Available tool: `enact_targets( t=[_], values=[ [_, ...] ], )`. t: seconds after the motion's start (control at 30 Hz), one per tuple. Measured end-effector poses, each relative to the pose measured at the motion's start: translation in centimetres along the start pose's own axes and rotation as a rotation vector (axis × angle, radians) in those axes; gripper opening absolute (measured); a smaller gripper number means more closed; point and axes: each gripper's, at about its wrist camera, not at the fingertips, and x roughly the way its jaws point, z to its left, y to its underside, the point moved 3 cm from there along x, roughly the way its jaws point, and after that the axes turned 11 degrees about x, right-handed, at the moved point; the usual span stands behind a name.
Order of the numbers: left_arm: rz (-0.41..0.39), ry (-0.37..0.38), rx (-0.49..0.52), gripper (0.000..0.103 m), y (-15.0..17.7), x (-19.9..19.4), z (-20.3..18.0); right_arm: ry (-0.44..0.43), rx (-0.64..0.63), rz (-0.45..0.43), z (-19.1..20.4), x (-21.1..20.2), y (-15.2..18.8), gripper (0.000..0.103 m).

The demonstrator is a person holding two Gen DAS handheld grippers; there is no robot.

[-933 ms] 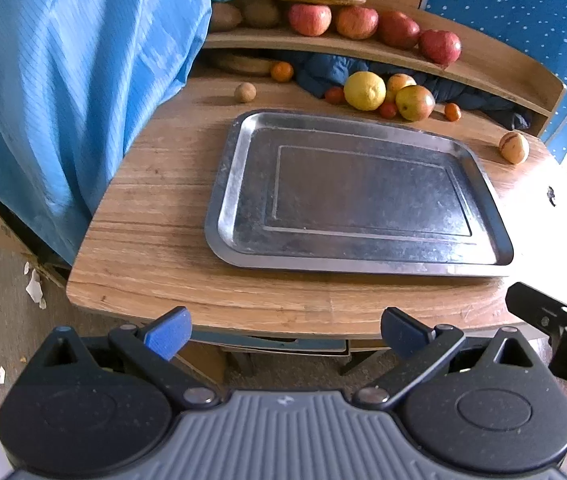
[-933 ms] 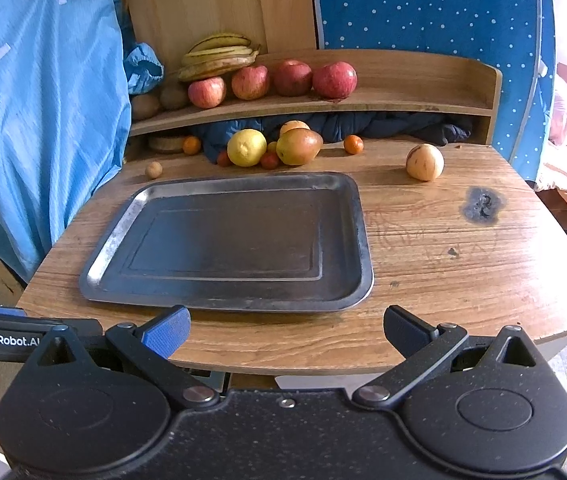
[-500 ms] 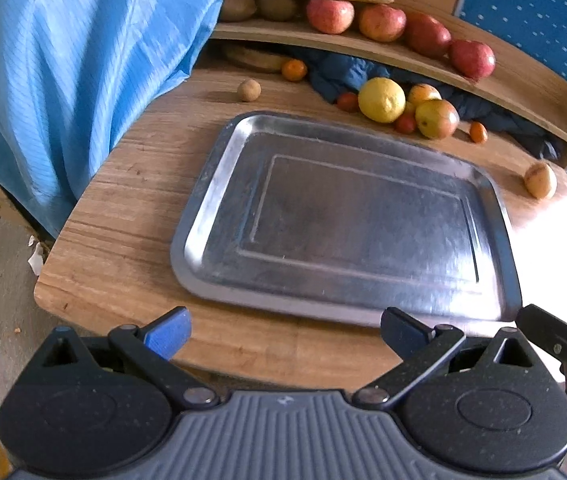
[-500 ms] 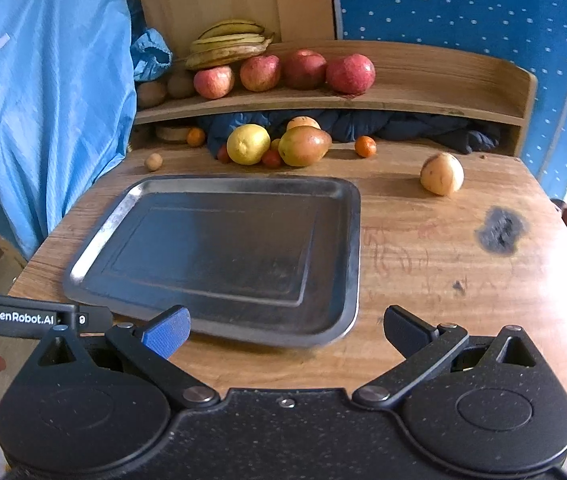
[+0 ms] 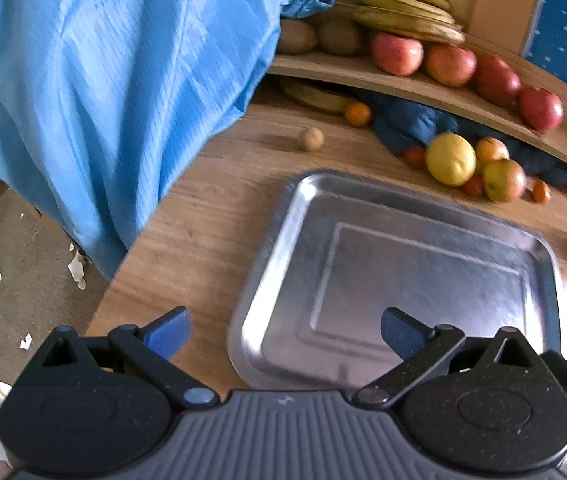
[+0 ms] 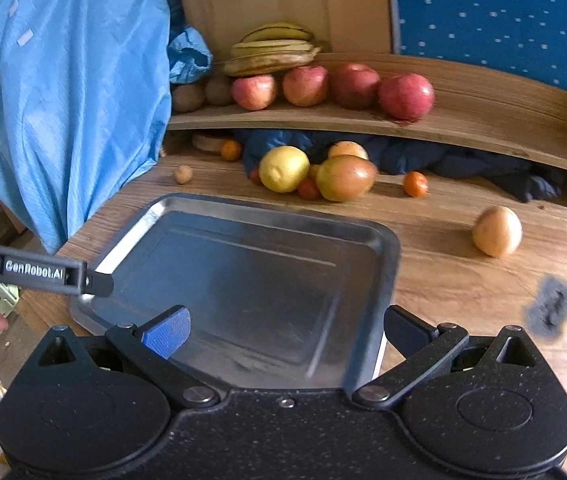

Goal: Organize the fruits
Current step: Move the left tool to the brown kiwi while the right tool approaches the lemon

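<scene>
Both our grippers hang open and empty over the near edge of a bare tray, with the fruit waiting at the back.

The table [image 6: 463,280] carries the metal tray [image 6: 243,276]; beyond it on the wood lie a lemon [image 6: 283,169], a mango [image 6: 345,177], a pale round fruit [image 6: 497,231] well to the right, and small oranges. We judge these firm, light and apt to roll, so we would pinch across the widest part. Left gripper [image 5: 283,328] and right gripper [image 6: 285,330] both stand wide apart, gripping nothing.
</scene>
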Motion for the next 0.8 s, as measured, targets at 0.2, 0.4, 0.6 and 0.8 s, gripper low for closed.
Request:
enact_targets(
  t=[0.2,0.4,0.6,0.8],
  values=[
    [0.009,0.041,0.040,0.103,-3.5,3.3,1.7,-0.001,0.005,0.010,1.1,2.6,-1.2,0.103],
    [0.027,0.113,0.083,0.103,-6.7,6.7,2.1,0.034,0.013,0.031,2.8,5.6,-3.1,0.103],
    [0.031,0.150,0.108,0.103,-9.3,9.8,2.9,0.081,-0.019,0.033,4.7,8.7,-4.9,0.103],
    [0.040,0.177,0.117,0.103,-11.0,12.2,3.5,0.132,-0.056,0.004,5.9,10.9,-7.0,0.103]
  ],
)
